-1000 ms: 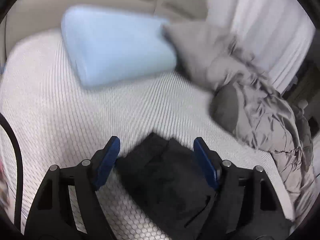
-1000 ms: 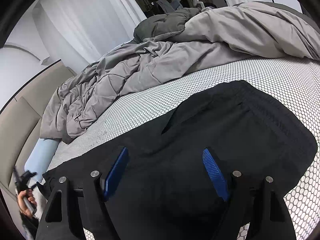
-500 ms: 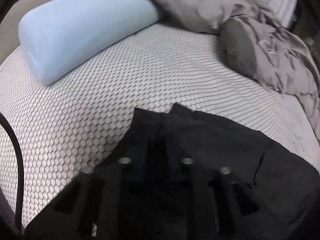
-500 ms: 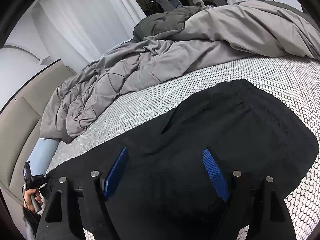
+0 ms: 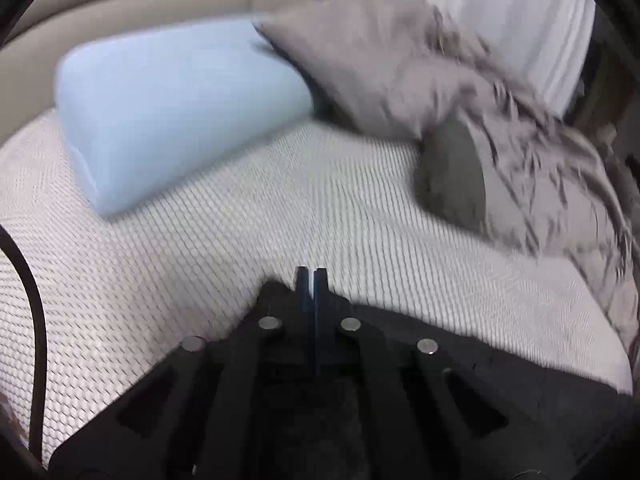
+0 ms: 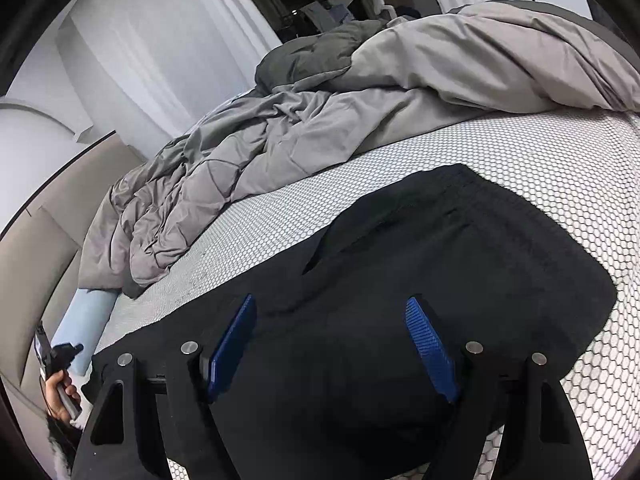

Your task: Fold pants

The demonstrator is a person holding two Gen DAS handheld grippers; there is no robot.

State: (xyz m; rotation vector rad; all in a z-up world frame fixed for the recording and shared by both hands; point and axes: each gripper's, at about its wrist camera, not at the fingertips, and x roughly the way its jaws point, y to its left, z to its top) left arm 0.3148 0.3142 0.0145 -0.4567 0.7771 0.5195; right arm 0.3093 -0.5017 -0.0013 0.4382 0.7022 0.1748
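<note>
While left tongs (image 5: 311,276) pinch hem, pants (image 6: 460,280) lie flat.

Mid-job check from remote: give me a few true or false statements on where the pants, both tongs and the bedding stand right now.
1. The left tongs are shut at one end of the black pants. True; whether cloth is pinched cannot be told.
2. The right tongs are clamped on the waistband. False: their jaws stand wide open over the pants, gripping nothing.
3. The pants lie on the honeycomb-patterned mattress. True.
4. The light blue pillow rests on top of the pants. False: it lies apart from them, near the headboard.
5. The grey duvet is spread flat. False: it is bunched along the far side.
</note>
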